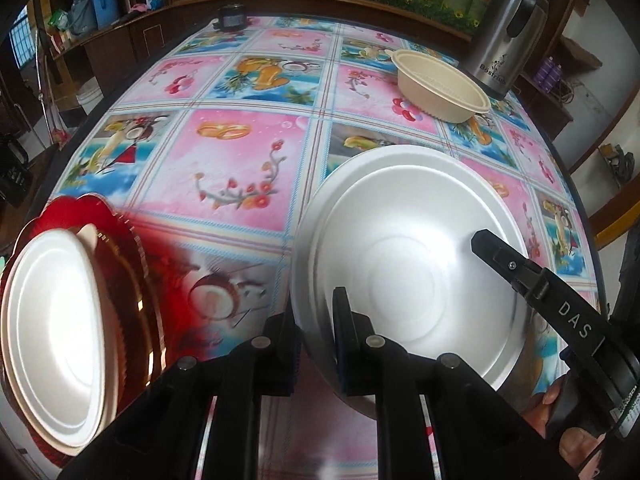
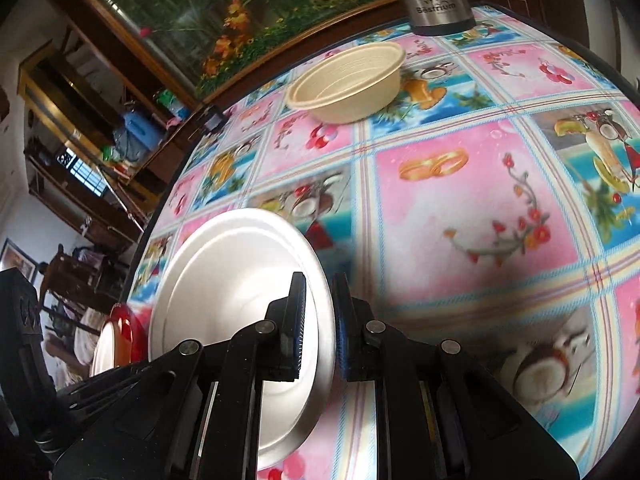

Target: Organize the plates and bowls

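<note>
A white foam bowl is held above the patterned table by both grippers. My left gripper is shut on its near rim. My right gripper is shut on its opposite rim; one of its fingers shows inside the bowl in the left wrist view. The bowl also shows in the right wrist view, tilted. A beige bowl sits at the far right of the table, also in the right wrist view. A red plate at the near left carries a white plate.
A steel thermos stands behind the beige bowl at the table's far right edge. A small dark object sits at the far edge. Shelves and cabinets surround the table.
</note>
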`<action>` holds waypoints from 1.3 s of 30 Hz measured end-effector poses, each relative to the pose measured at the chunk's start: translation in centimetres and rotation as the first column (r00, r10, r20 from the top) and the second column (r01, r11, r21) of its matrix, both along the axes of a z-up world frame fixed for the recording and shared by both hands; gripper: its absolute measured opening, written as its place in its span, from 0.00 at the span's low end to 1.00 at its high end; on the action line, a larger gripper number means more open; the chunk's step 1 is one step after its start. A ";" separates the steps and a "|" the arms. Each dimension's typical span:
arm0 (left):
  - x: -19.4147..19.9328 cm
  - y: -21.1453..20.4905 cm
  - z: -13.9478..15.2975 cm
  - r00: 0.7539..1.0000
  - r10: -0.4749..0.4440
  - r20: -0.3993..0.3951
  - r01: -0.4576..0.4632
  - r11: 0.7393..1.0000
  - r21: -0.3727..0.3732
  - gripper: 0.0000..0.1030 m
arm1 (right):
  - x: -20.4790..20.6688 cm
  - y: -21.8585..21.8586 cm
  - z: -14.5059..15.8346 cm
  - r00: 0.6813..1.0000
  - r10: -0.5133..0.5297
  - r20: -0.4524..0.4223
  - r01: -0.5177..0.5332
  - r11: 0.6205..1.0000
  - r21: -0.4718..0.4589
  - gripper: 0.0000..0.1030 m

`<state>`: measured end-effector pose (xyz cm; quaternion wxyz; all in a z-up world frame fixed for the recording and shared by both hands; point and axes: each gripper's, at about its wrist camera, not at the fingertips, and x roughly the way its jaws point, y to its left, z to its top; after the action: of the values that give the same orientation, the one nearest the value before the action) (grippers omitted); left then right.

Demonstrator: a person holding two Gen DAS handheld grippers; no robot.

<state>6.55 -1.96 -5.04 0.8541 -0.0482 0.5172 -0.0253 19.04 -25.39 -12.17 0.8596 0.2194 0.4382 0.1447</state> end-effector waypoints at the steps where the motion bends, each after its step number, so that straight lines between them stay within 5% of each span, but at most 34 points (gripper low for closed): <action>1: -0.5 0.2 0.0 1.000 0.000 0.005 0.000 1.000 0.005 0.13 | -0.3 0.3 0.0 1.000 0.006 0.001 -0.006 1.000 -0.001 0.12; 24: -6.5 4.0 0.1 1.000 -0.007 0.023 0.006 0.999 0.031 0.15 | -6.1 5.7 -1.0 0.983 0.174 -0.064 -0.179 0.980 -0.084 0.12; 39: -9.0 5.8 0.5 0.999 -0.009 0.038 0.009 1.000 0.019 0.17 | -9.0 8.0 0.8 0.980 0.198 -0.007 -0.195 0.956 -0.221 0.05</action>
<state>-2.43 3.80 -4.53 0.8641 -0.0374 0.5012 -0.0251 10.07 -17.41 -11.38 0.8632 0.0770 0.4646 0.1816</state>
